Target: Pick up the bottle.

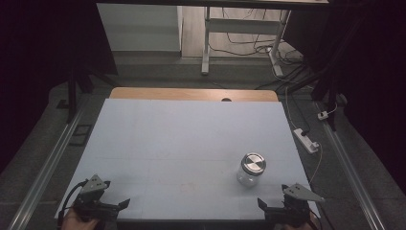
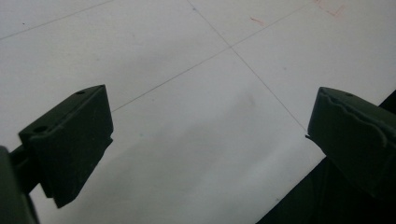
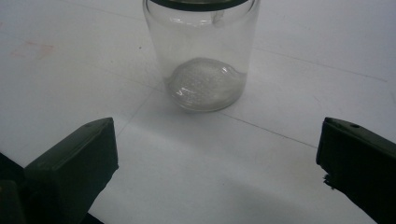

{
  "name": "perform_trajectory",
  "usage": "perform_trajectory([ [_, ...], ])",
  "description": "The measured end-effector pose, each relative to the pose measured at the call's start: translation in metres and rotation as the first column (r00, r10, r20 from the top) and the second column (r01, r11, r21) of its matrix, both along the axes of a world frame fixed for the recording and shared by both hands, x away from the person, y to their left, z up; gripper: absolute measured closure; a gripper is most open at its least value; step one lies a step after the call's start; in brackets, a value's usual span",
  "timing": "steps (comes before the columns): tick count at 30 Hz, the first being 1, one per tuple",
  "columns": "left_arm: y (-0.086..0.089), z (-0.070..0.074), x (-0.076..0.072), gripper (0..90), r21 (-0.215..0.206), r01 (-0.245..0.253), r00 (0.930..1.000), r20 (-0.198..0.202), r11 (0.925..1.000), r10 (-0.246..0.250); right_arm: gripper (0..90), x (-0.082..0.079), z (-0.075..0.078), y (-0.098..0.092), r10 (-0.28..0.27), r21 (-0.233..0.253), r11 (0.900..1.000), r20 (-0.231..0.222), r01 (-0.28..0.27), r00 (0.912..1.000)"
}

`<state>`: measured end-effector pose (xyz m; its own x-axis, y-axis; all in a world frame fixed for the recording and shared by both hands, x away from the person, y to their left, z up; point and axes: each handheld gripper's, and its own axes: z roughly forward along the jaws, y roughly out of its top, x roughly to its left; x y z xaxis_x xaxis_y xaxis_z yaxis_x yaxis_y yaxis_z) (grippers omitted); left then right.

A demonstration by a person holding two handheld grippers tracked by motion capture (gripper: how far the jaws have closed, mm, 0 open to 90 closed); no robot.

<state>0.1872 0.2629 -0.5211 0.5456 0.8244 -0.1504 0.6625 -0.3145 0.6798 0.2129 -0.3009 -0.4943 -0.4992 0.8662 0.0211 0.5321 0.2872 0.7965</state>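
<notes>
A clear glass jar [image 1: 250, 171] with a shiny metal lid [image 1: 253, 163] stands upright on the white board [image 1: 182, 139], toward its front right. My right gripper [image 1: 272, 196] sits at the board's front right corner, just short of the jar. In the right gripper view the jar [image 3: 203, 51] stands straight ahead, beyond the gripper [image 3: 217, 154], whose jaws are wide apart with nothing between them. At the front left corner, my left gripper [image 1: 117, 196] is open too. In its own view the left gripper [image 2: 210, 135] hangs over bare board near the front edge.
A strip of wooden tabletop [image 1: 191, 94] shows behind the board. On the floor to the right lie a white power strip [image 1: 306, 140] and cables. A white desk frame [image 1: 206, 48] stands at the back. Metal rails [image 1: 43, 172] run along both sides.
</notes>
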Motion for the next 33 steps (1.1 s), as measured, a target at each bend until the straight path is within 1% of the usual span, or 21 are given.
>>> perform_trajectory([
  [3,0.0009,0.0002,-0.0005,1.0,-0.008,0.006,1.0000,0.000,0.9999,-0.006,0.0,0.0022,-0.0002,-0.0018,0.001,0.022,1.000,-0.021,-0.001,0.9998],
  [12,-0.0018,-0.0004,0.0006,1.4,0.006,0.028,0.9995,-0.014,0.9996,-0.028,0.0,0.0059,-0.0015,-0.0025,0.018,0.036,0.999,-0.060,-0.016,0.9980],
  [14,-0.0020,-0.0007,0.0008,1.6,0.008,0.026,0.9995,-0.017,0.9996,-0.026,0.0,0.0067,-0.0017,-0.0028,0.021,0.040,0.999,-0.069,-0.019,0.9974],
  [27,-0.0007,-0.0009,0.0010,1.7,-0.001,0.018,0.9995,-0.025,0.9998,-0.018,0.0,0.0077,-0.0017,-0.0015,0.025,0.030,0.999,-0.073,-0.022,0.9970],
  [29,-0.0004,-0.0010,0.0010,1.7,-0.004,0.016,0.9995,-0.026,0.9999,-0.016,0.0,0.0074,-0.0012,-0.0011,0.024,0.026,0.999,-0.069,-0.022,0.9973],
  [30,-0.0003,-0.0009,0.0010,1.7,-0.004,0.014,0.9996,-0.026,0.9999,-0.014,0.0,0.0069,-0.0001,-0.0005,0.024,0.038,0.999,-0.052,-0.022,0.9984],
  [33,0.0001,-0.0009,0.0011,1.7,-0.007,0.014,0.9995,-0.027,0.9999,-0.015,0.0,0.0069,0.0014,0.0010,0.032,0.044,0.999,-0.049,-0.030,0.9983],
])
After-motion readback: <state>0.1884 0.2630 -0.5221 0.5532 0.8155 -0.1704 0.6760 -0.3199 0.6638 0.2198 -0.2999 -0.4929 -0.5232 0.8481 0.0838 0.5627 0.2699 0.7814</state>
